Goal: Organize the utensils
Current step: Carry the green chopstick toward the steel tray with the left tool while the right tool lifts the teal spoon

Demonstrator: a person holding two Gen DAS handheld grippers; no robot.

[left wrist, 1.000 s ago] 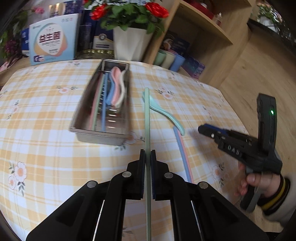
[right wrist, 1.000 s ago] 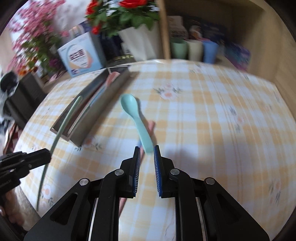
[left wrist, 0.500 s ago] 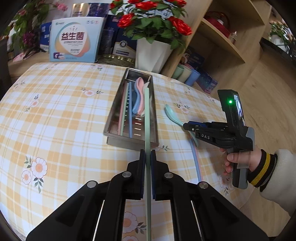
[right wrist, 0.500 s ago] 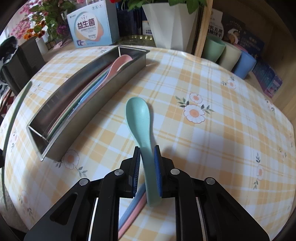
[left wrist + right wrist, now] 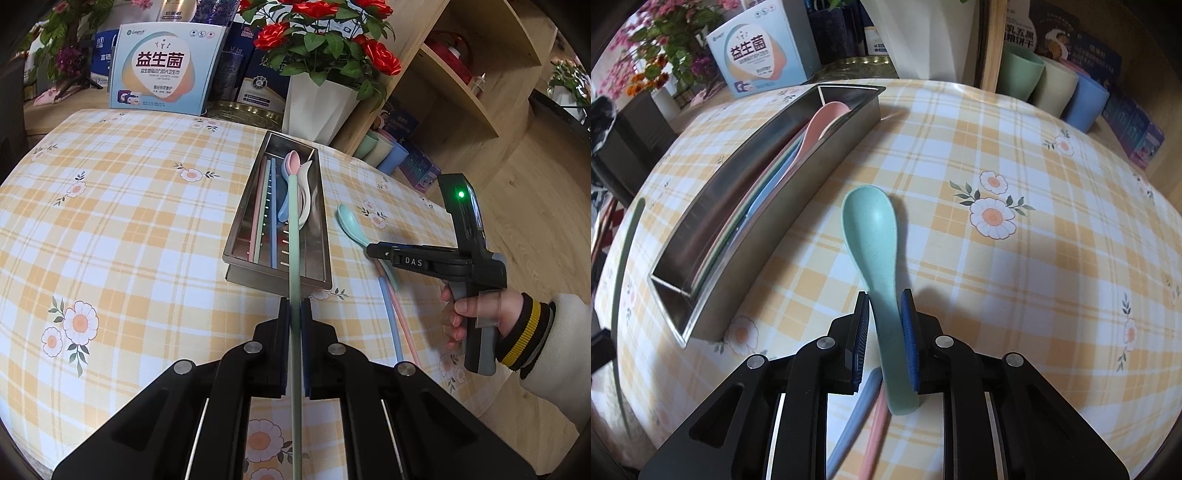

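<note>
Two tools at work: the left tool [image 5: 291,325] clamps a green chopstick [image 5: 294,236] over the metal tray [image 5: 236,254], ready to drop, while the right tool [image 5: 884,332], jaws opening, straddles the teal spoon [image 5: 873,229] lying on the surface [image 5: 1034,280], needing a squeeze.

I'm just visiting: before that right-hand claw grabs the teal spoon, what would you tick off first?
1. Teal plastic spoon handle sits between the right gripper jaws: ok.
2. Pads pressing the handle: not ok, a gap shows.
3. Blue and pink chopsticks under the spoon's end might get caught: cannot tell.
4. Left gripper clamped on the long green chopstick: ok.
5. Steel rectangular tray has room: ok.
</note>
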